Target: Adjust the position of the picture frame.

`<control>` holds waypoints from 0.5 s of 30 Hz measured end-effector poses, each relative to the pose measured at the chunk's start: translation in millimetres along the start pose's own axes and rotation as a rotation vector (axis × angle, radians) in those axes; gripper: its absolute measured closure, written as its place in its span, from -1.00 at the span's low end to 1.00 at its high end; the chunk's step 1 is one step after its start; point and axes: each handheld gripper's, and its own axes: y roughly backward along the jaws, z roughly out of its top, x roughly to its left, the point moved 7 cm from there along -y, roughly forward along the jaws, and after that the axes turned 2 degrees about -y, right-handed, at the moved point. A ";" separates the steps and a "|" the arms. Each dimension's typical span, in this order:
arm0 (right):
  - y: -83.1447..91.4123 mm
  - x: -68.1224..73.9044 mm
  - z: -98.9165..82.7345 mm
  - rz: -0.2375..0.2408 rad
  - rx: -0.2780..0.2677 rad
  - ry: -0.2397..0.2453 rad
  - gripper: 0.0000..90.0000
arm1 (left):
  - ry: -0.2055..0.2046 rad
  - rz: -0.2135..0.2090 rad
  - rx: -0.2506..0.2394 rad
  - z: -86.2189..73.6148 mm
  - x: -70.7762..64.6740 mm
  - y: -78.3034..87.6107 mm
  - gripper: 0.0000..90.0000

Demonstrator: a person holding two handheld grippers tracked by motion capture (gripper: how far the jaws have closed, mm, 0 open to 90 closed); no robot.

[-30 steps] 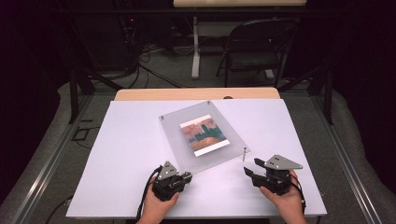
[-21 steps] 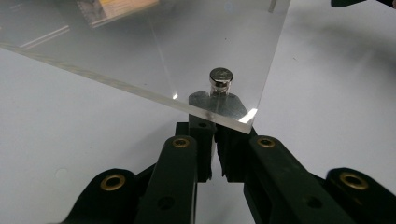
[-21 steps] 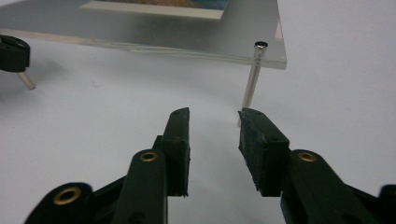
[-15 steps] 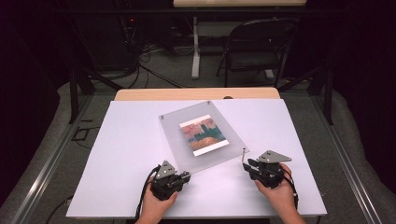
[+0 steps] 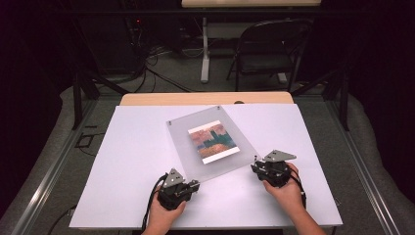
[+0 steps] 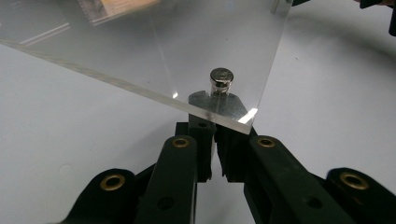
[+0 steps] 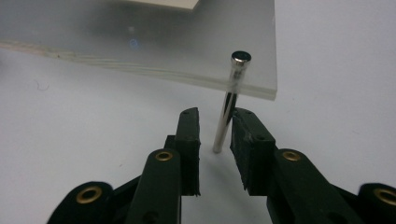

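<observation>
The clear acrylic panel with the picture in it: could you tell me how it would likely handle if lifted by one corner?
The clear acrylic panel looks thick-edged and flat, so it is probably stiff, not floppy. Its glossy faces likely make it slippery. Raised on thin metal posts, it may wobble or tilt if only one corner rises.

In the left gripper view, the clear panel (image 6: 140,42) runs off the top edge, and the print (image 6: 116,5) under it is cropped at upper left. Its corner hides the lower stud (image 6: 220,80) and the fingertips (image 6: 205,105). The right gripper view blurs the panel's far side.
</observation>
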 end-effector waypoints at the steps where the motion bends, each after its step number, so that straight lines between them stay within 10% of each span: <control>1: -1.5 -0.7 0.5 -0.002 -0.002 0.006 0.61 | -0.003 0.000 0.000 -0.1 0.2 0.1 0.90; 15: -11.3 -4.5 2.2 -0.010 -0.037 -0.015 0.83 | 0.002 0.006 -0.005 -0.4 -0.1 -0.1 0.90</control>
